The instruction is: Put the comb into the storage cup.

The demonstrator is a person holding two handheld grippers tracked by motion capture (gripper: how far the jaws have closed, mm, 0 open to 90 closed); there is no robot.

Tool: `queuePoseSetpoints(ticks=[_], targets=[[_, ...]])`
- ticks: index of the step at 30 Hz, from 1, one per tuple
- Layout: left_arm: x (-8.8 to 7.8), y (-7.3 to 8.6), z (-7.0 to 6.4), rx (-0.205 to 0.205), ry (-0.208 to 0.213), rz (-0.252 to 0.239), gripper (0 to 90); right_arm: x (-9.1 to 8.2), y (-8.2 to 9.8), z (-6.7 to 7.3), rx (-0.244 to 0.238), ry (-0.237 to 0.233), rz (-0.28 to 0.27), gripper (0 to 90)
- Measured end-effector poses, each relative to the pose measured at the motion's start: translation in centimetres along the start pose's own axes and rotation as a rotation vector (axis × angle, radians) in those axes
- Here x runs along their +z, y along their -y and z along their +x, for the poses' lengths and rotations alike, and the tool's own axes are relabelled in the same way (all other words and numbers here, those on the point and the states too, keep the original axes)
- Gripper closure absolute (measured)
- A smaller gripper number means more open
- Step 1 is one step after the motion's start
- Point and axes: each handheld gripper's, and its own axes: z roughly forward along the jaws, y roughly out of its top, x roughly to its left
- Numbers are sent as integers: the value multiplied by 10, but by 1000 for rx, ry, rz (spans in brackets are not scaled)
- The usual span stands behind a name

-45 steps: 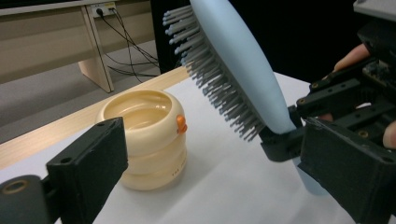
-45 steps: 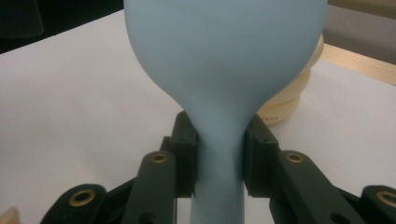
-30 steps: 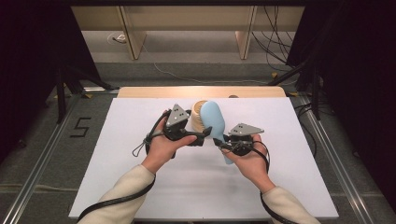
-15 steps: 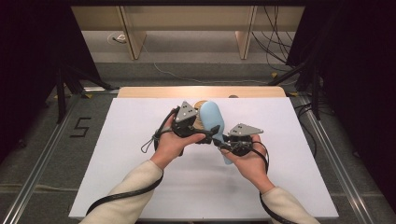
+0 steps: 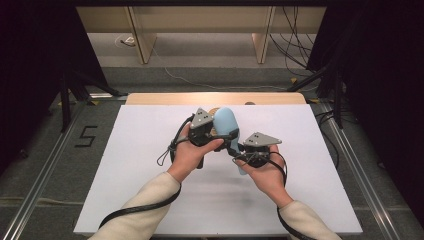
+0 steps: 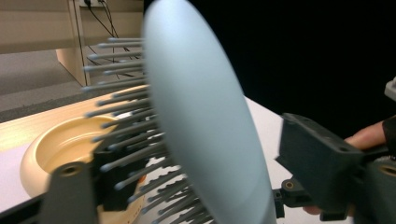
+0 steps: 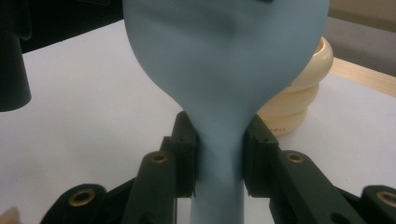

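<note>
Left tongs [image 5: 216, 134] have shifted right, closing around the hairbrush [image 5: 226, 125] head — contact seemingly incomplete; right tongs [image 7: 218, 158] clamp its handle.

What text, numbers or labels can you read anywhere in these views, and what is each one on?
"5": a dark numeral on the grey floor, left of the white table, high view.
Small reddish print near the base of the cream bowl, right gripper view: too small and blurred to read.
No lettering can be made out on the blue hairbrush.
</note>
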Motion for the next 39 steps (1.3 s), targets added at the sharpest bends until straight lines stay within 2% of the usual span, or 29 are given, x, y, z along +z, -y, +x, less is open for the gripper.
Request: queuePoseSetpoints(ticks=[2,4,8,15,20,28,30,34,36,39], targets=[[-1,0,1,-19,-6,-15,335,0,0,-1,2,5,-1,703],[-2,0,3,-50,22,-22,377,0,1,-2,5,3,-4,703],[-3,2,0,-59,53,-30,448,2,2,-2,2,-2,-3,701],[-5,-1,-9,7,72,-25,495,3,2,-3,-15,1,-6,695],[-5,-4,-11,38,83,-23,500,1,0,-3,-18,0,-12,669],[-6,-7,-11,87,62,-28,500,2,0,-7,-3,-24,-26,419],[-7,-8,-12,117,50,-25,500,2,0,-6,4,-30,-17,295],[-8,-10,-11,126,46,-26,499,2,1,-7,22,-62,-47,155],[-9,-11,-10,130,45,-26,500,1,2,-8,26,-75,-62,144],[-10,-13,-9,136,44,-30,500,-2,4,-12,20,-99,-83,76]])
